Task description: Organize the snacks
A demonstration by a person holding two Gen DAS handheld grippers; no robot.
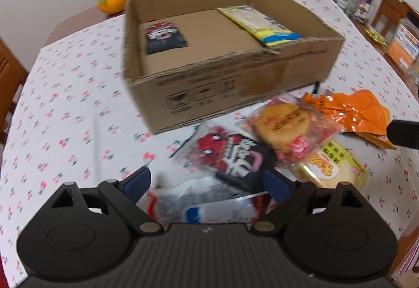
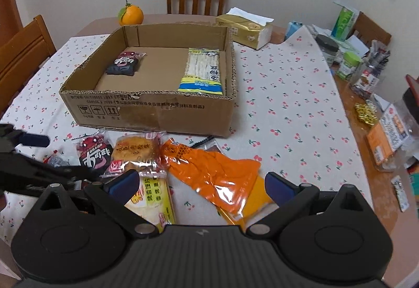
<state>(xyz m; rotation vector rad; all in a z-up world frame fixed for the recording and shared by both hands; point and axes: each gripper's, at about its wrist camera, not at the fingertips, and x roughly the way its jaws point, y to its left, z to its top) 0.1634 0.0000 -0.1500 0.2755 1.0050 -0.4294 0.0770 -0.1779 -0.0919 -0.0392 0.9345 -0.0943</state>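
A shallow cardboard box [image 2: 146, 104] is seen on the bench [image 2: 288, 110], which is covered by a cherry-print cloth. Inside the box, a dark red-and-black snack packet [image 2: 125, 62] lies at its left side, and a long pack of pale wafer sticks with a blue and yellow end [image 2: 201, 70] lies along its right wall; the two are well apart.

In front of the box, loose snacks are spread on the cloth. From left to right in the right wrist view, a second red-and-black packet [image 2: 93, 154], a round cake in a clear wrapper [image 2: 134, 150], and a crinkled orange foil bag [image 2: 217, 172] are found, with a yellow-labelled bread pack [image 2: 152, 199] just below the cake.

The left claw [image 1: 208, 183] is held released, its blue-padded fingers spread wide above a white and blue packet [image 1: 193, 205], with the red-and-black packet [image 1: 230, 154] just beyond; no contact with either is shown. The left wrist view is blurred.

The right claw [image 2: 201, 187] is likewise held released, its fingers set apart on either side of the orange bag and the bread pack, grasping nothing.

Behind the box, an orange fruit with a leaf [image 2: 131, 14] and a gold tissue pack [image 2: 246, 28] are seen. Jars and other clutter are gathered at the bench's right edge.
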